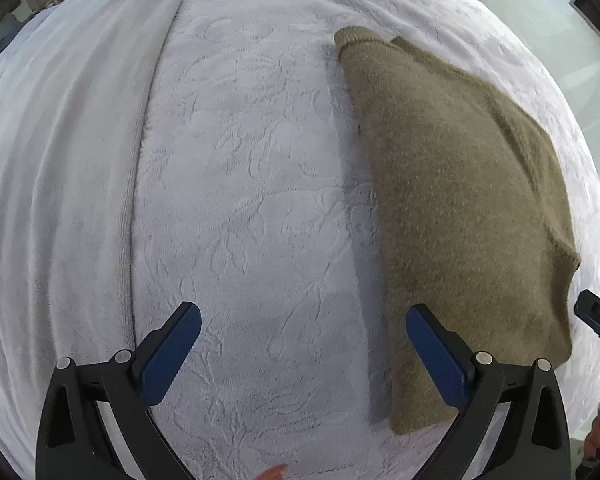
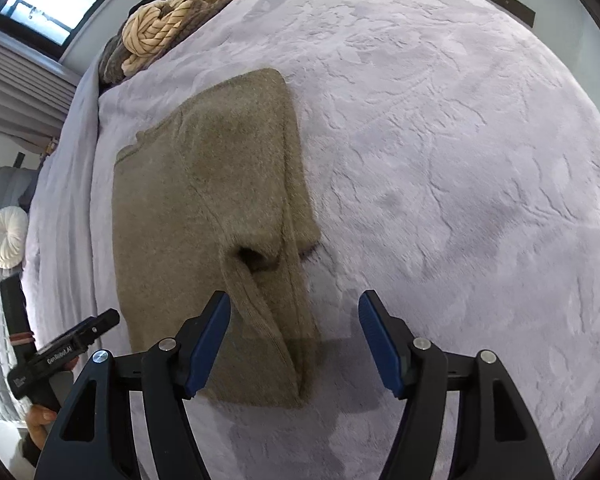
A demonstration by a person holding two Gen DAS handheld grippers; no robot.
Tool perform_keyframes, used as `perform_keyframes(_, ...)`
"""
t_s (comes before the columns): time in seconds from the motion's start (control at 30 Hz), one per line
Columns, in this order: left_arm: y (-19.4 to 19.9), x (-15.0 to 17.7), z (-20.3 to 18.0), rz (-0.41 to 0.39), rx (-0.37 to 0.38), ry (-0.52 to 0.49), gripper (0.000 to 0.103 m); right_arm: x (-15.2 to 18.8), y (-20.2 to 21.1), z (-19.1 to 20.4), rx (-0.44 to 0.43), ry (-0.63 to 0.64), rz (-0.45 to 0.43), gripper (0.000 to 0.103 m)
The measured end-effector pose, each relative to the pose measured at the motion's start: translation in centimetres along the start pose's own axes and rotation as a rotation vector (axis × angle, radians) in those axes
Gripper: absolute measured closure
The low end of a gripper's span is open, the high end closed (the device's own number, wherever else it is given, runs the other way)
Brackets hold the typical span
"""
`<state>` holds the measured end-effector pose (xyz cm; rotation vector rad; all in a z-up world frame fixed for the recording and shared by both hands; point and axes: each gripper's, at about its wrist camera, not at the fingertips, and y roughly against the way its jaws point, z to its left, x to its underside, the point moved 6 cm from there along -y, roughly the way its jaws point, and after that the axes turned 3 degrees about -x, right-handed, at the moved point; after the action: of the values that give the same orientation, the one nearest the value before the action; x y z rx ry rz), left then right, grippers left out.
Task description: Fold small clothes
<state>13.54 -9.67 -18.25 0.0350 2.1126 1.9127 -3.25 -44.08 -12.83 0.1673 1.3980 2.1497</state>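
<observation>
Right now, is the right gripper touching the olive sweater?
Cannot tell. In the right wrist view the right gripper is open over the olive sweater; its left fingertip overlaps the fabric, but height above it isn't clear.

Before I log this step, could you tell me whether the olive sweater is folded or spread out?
Folded. The olive sweater lies as a narrow rectangle on the lavender blanket, with a sleeve laid over its body.

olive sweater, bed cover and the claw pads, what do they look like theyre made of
Olive sweater: a fuzzy knit, perhaps wool or a mohair-like blend, going by the hairy nap and ribbed cuff.
Bed cover: plush lavender-grey fleece, probably synthetic, matte with an embossed floral pattern pressed into the pile.
Left claw and right claw: matte black frames, likely plastic; blue pads look rubbery and finely textured.
</observation>
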Motion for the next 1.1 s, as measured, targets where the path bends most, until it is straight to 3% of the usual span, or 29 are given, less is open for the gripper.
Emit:
perform_keyframes(0.23, 0.2, -2.1, -1.4, -0.027, 0.001, -0.010, 0.000, -4.5, -1.6, 1.8, -0.100, -0.001, -0.039, 0.036)
perform_keyframes(0.27, 0.3, -2.4, -1.5, -0.030, 0.001, -0.008, 0.000, -5.0, -2.2, 1.9, -0.092, 0.000, -0.033, 0.056)
perform_keyframes(0.3, 0.3, -2.8, -1.6, -0.032, 0.002, -0.005, 0.000, -5.4, -2.8, 1.8, -0.078, 0.001, -0.015, 0.090)
perform_keyframes(0.33, 0.3, -3.0, -1.8, -0.035, 0.005, -0.001, 0.000, -5.8, -3.5, 1.8, -0.060, 0.000, 0.009, 0.094)
perform_keyframes(0.5, 0.2, -4.3, -3.1, -0.044, 0.012, 0.009, 0.000, -6.4, -3.4, 1.8, -0.017, 0.047, -0.014, 0.095)
perform_keyframes(0.63, 0.3, -5.0, -2.5, -0.034, 0.012, 0.017, 0.000, -6.0, -5.0, -0.1, -0.048, -0.018, 0.025, 0.095)
perform_keyframes(0.8, -0.1, -5.2, -3.0, -0.029, 0.010, 0.005, 0.000, -6.1, -3.6, 0.3, -0.103, -0.015, 0.013, 0.092)
perform_keyframes(1.03, -0.5, -5.2, -3.4, -0.023, 0.014, 0.005, 0.000, -6.0, -2.1, -0.7, -0.110, -0.043, -0.011, 0.091)
perform_keyframes(1.1, -0.7, -5.4, -3.5, -0.022, 0.013, 0.003, 0.000, -5.9, -2.1, -1.0, -0.113, -0.051, -0.006, 0.082)
